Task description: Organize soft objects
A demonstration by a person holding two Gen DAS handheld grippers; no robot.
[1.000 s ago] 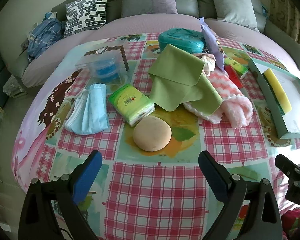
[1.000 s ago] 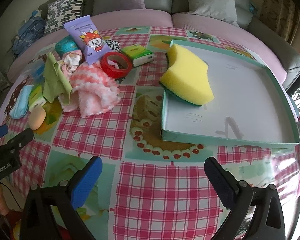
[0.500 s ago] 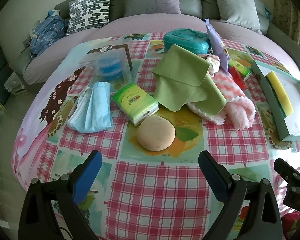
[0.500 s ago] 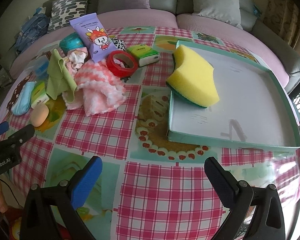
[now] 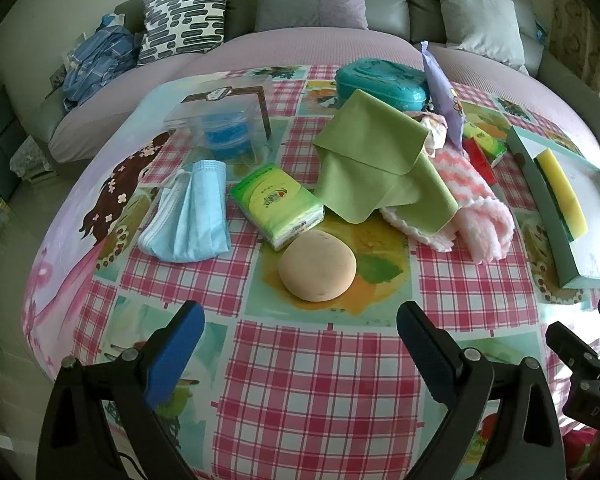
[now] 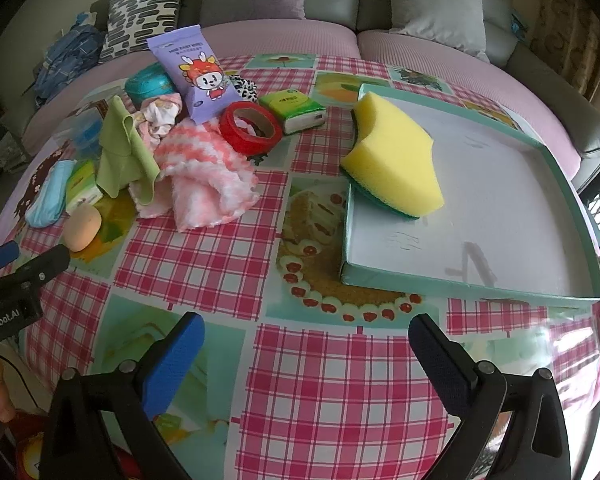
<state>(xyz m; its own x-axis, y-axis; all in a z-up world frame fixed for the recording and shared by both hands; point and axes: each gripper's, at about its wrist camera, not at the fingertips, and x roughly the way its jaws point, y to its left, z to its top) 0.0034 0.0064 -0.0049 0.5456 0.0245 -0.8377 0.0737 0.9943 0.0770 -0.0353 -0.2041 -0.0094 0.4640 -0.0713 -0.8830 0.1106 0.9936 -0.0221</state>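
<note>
Checked cloth covers your bench (image 5: 320,380); the round beige sponge (image 5: 318,266) lies dead ahead of your left tongs (image 5: 300,344), spread wide and empty. Right tongs (image 6: 306,346), equally agape, face the tray (image 6: 460,284) holding the yellow sponge (image 6: 396,156).

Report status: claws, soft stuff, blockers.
Both claws, left and right, open, empty. Sponge in tray; puff, cloth, towel, mask on table. Nothing blocking puff.
</note>
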